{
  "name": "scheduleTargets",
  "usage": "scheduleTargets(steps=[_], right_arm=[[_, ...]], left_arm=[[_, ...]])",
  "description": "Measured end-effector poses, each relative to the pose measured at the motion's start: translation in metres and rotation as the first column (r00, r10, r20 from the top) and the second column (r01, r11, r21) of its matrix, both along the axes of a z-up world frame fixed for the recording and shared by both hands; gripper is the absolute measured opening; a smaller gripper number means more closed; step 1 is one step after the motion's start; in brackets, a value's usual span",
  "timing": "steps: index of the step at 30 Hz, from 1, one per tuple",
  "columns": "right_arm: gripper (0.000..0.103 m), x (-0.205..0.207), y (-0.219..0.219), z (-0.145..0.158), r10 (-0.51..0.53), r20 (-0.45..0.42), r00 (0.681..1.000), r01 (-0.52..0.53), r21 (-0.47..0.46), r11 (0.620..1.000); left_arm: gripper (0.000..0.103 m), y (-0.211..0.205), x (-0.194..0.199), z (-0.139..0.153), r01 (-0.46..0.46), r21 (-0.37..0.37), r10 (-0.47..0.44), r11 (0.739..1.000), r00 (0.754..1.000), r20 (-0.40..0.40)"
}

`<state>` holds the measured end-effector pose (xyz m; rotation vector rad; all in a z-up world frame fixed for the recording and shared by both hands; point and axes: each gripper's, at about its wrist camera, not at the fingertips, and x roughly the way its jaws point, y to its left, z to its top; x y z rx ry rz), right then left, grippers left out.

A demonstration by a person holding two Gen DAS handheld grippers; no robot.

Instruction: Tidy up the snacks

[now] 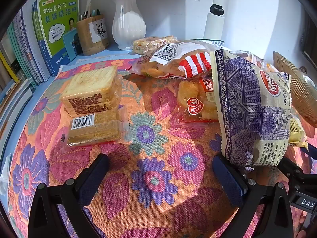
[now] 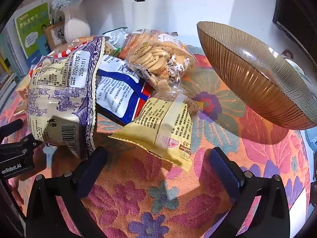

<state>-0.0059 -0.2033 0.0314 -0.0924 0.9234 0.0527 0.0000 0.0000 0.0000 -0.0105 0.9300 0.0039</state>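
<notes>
snack sorting: barely begun

snack pile (image 2: 138,75) sits loose on floral cloth (image 2: 158,198), nothing in ribbed bowl (image 2: 257,83) beside it. two toast packs (image 1: 93,107) stacked apart. left gripper (image 1: 160,178) & right gripper (image 2: 158,170) fingers wide apart, empty. most sorting left, i'd judge.

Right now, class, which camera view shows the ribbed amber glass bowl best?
The right wrist view: the ribbed amber glass bowl appears almost whole there, tilted, with rim, inside and ribbed underside visible above the floral cloth. The left wrist view catches only a cropped slice of it at the right edge, behind the snack bags.
</notes>
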Motion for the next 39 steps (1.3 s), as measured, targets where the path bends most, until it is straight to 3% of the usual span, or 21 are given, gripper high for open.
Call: scheduleTargets(steps=[39], right_arm=[[0.103,0.0005,-0.0003,-0.0014,-0.012,-0.005,1.000,0.012,0.020,1.000]], left_arm=[[0.103,0.0006,-0.0002,0.0000,0.000,0.007,0.000,1.000,1.000,-0.003]])
